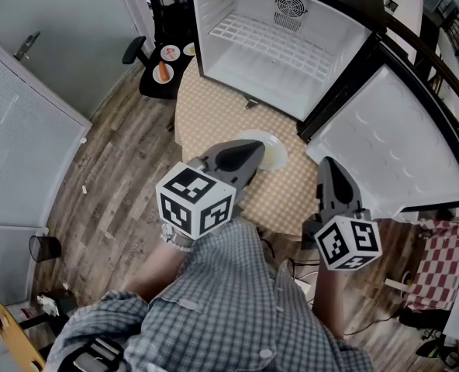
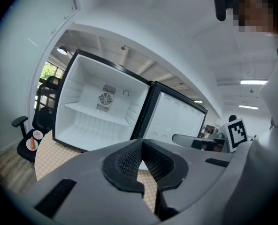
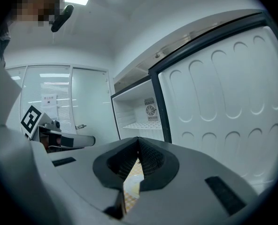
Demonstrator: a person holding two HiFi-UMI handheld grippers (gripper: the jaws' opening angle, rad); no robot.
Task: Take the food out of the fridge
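The small fridge [image 1: 280, 41] stands open on the round checked table [image 1: 206, 115]. Its inside is white and bare apart from a wire shelf [image 1: 268, 37]; its door [image 1: 388, 149] swings out to the right. A white plate [image 1: 272, 152] lies on the table in front of it. My left gripper [image 1: 253, 149] hovers over that plate's left edge, shut and holding nothing. Right of the plate, near the door, my right gripper [image 1: 325, 163] is also shut and holds nothing. In the left gripper view the fridge [image 2: 101, 111] lies ahead of the shut left gripper [image 2: 141, 143]. The right gripper [image 3: 138, 139] faces the door [image 3: 223, 107].
A low black side table [image 1: 153, 86] left of the fridge carries small plates [image 1: 163, 71], one with an orange piece of food. A black chair [image 1: 134, 49] stands beside it. Wooden floor [image 1: 113, 177] lies to the left, with a glass partition [image 1: 20, 130] along it.
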